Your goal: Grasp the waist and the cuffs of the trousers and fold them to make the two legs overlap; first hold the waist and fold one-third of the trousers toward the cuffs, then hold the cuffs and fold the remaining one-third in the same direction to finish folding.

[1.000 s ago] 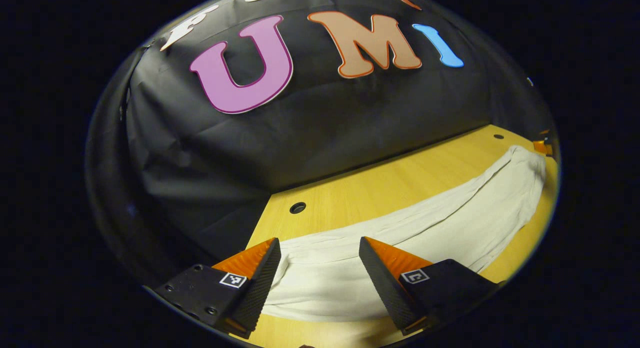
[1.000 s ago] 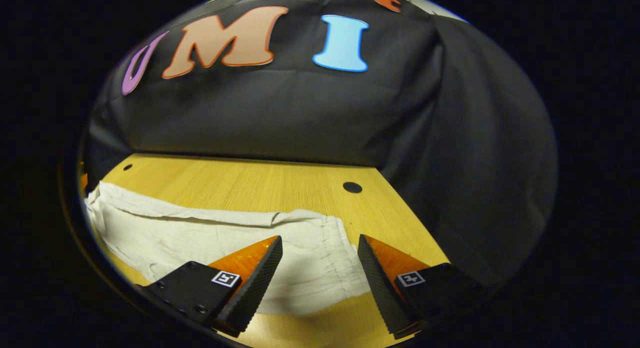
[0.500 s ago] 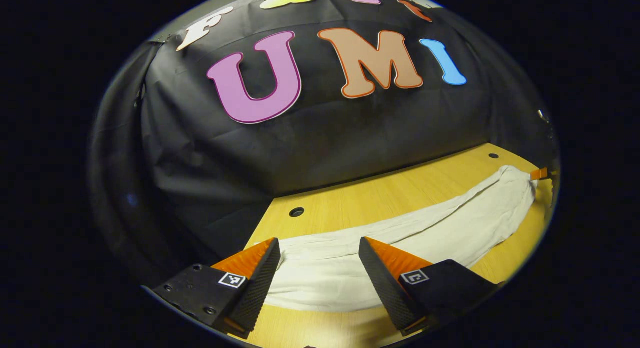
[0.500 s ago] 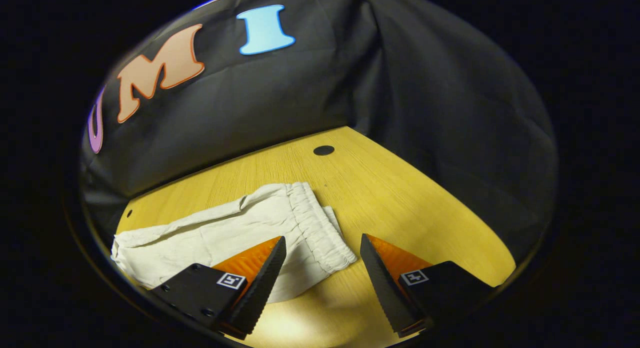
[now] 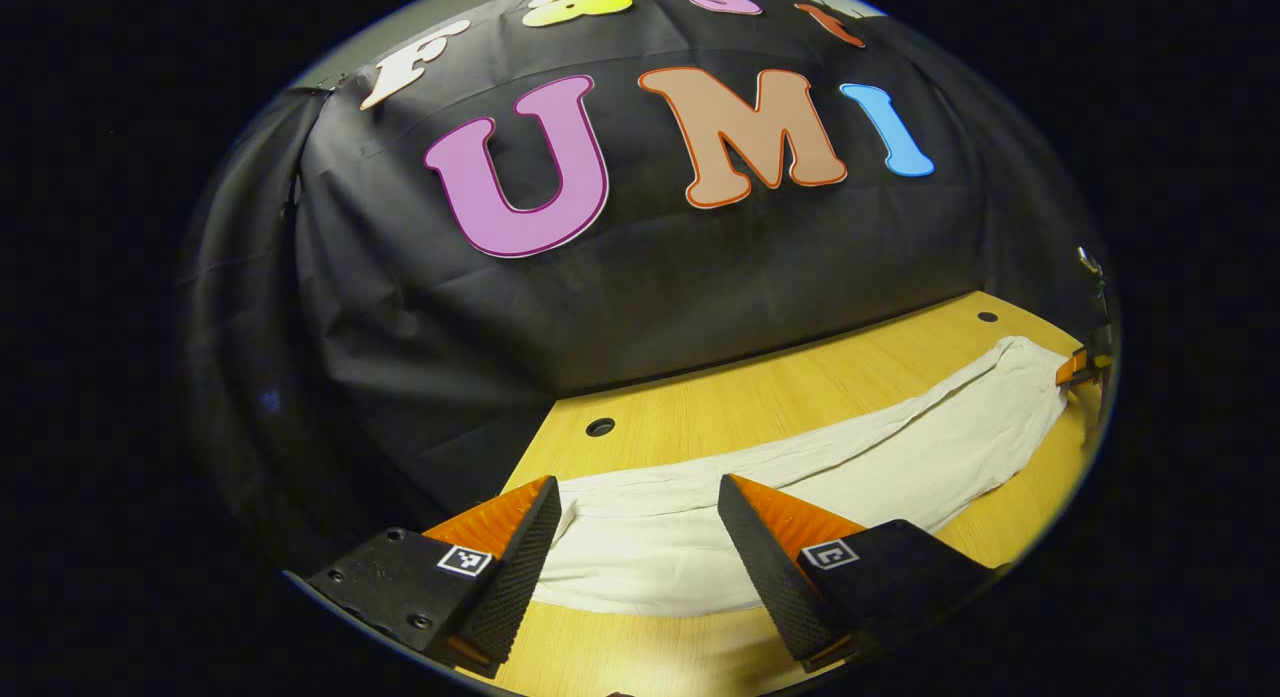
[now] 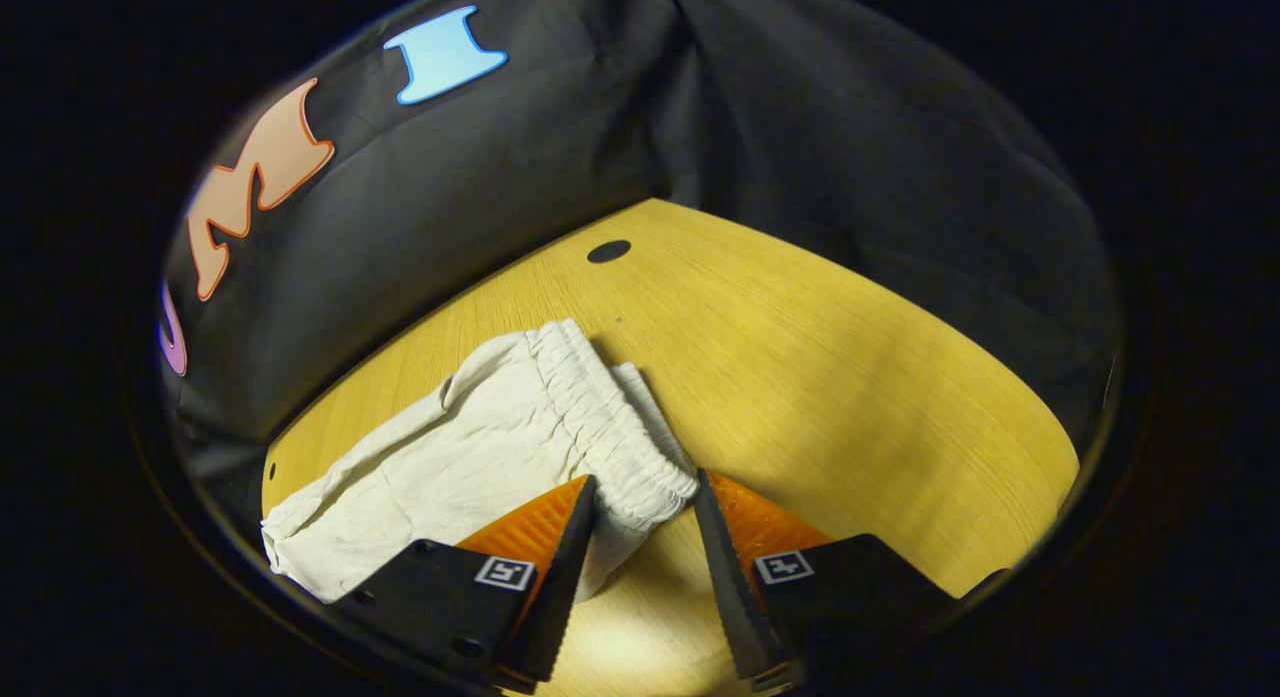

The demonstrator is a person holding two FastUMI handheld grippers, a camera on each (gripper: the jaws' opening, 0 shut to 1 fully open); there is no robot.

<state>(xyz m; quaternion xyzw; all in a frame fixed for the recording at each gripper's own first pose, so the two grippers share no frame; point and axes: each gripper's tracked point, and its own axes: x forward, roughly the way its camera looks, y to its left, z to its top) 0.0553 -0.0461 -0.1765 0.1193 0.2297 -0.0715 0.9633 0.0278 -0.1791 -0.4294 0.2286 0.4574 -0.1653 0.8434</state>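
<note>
White trousers lie lengthwise across the wooden table, legs overlapped. My left gripper hangs open just over the cuff end, cloth showing between its fingers. Far off at the waist end, the right gripper touches the cloth. In the right gripper view the gathered elastic waistband of the trousers runs down into my right gripper. Its jaws have narrowed around the waistband's near corner but still stand apart, low over the table.
Black cloth walls close off the table's back and sides. A round hole sits in the table near the cuff end, another hole beyond the waist. Bare wood stretches to the right of the waistband.
My right gripper has swung and dropped onto the waistband corner, and its jaws have narrowed around it. The left gripper has stayed open over the cuffs, barely shifting.
</note>
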